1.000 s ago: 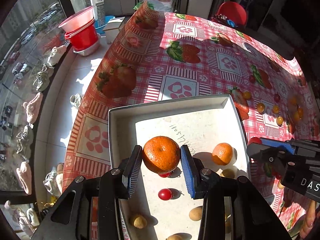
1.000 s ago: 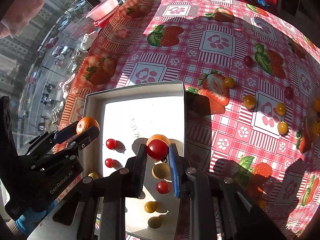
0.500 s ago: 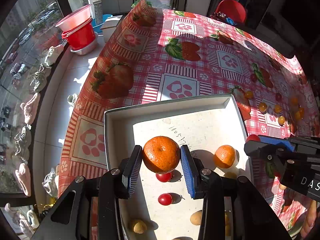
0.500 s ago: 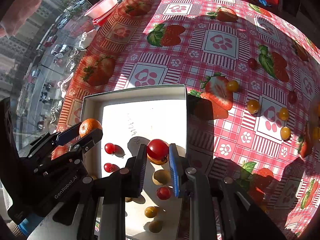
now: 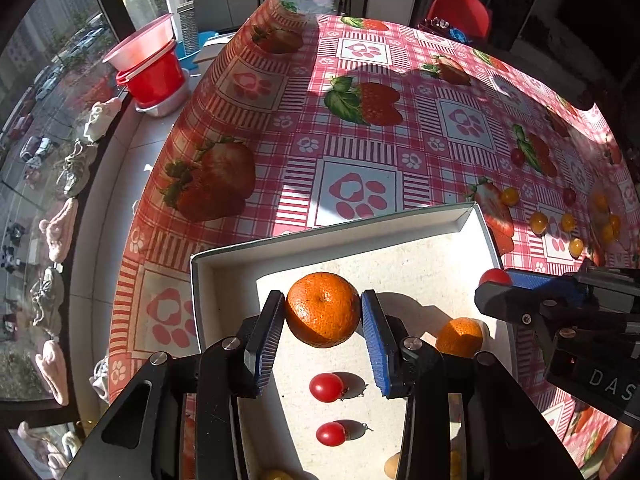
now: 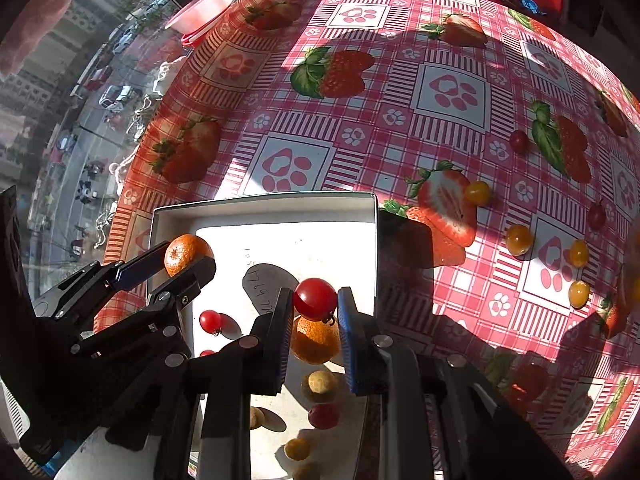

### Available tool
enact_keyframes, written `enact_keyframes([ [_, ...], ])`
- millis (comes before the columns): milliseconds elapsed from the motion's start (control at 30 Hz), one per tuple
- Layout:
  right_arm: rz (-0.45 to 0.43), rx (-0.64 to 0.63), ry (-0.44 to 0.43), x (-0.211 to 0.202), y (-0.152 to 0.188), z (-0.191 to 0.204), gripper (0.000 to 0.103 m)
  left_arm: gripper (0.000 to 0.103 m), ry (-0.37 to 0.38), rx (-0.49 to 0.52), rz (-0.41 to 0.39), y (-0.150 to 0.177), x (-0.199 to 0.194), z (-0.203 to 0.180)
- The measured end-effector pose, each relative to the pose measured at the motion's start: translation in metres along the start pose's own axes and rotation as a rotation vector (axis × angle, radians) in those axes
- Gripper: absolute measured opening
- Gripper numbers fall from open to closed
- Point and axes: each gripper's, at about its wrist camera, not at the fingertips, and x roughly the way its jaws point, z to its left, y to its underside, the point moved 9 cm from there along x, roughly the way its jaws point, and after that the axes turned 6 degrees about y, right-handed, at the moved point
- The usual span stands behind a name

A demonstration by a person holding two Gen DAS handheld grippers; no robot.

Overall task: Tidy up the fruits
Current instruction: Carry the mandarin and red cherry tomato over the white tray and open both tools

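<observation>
Both tongs are full: the left gripper [image 5: 323,316] is clamped on a mandarin [image 5: 322,309], the right gripper [image 6: 314,312] on a red cherry tomato [image 6: 315,299], and both hang over the white box [image 5: 224,264]. Compared with a second ago the pair have drifted toward twelve o'clock, up the box. The second mandarin [image 6: 315,340], then level with the right tongs' tips, now shows below the held tomato. I'd judge both fruits are being carried out of the box, or to another spot in it; I can't tell which.

Counting: two mandarins, one held and one lying in the box. Red tomatoes in the box: three loose, plus the held one. Small yellowish fruits at six o'clock: about four, some cut off. On the tablecloth [image 6: 360,128] at three o'clock: five yellow tomatoes and two or three dark red ones.
</observation>
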Motion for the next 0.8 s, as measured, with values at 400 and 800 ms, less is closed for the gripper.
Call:
enact_keyframes([
  [400, 0.022, -0.01, 0.019, 0.028, -0.015, 0.004, 0.024, 0.041, -0.032, 0.003, 0.054, 0.007, 0.025, 0.007],
  [800, 0.054, -0.03, 0.045, 0.054, -0.008, 0.008, 0.024, 0.042, -0.033, 0.023, 0.055, 0.011, 0.027, 0.006],
])
